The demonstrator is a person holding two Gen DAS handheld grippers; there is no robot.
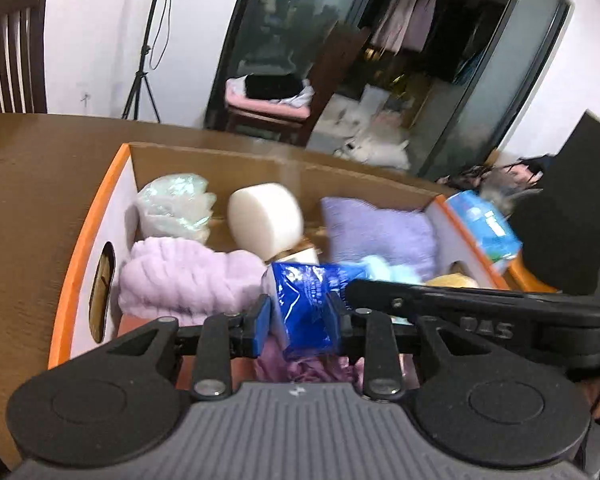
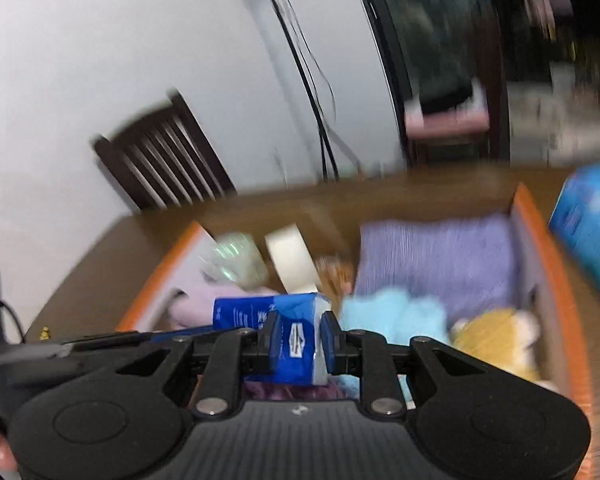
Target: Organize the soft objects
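A blue plastic-wrapped tissue pack (image 1: pixel 304 304) hangs over an orange-rimmed cardboard box (image 1: pixel 85 236). My left gripper (image 1: pixel 302 320) is shut on one end of it. My right gripper (image 2: pixel 298 342) is shut on the other end of the same pack (image 2: pixel 260 310). In the left wrist view the right gripper's black frame reaches in from the right. Inside the box lie a lilac towel (image 1: pixel 184 276), a white foam cylinder (image 1: pixel 264 218), a crinkled clear bag (image 1: pixel 174 204), a purple cushion (image 1: pixel 380 232), a light blue plush (image 2: pixel 392 314) and a yellow plush (image 2: pixel 496 340). The right wrist view is blurred by motion.
The box stands on a brown wooden table (image 1: pixel 28 184). A second blue pack (image 1: pixel 484 224) lies just outside the box's right wall. A dark wooden chair (image 1: pixel 12 48) stands behind the table, with a tripod (image 1: pixel 142 80) and an open wardrobe (image 1: pixel 400 60) beyond.
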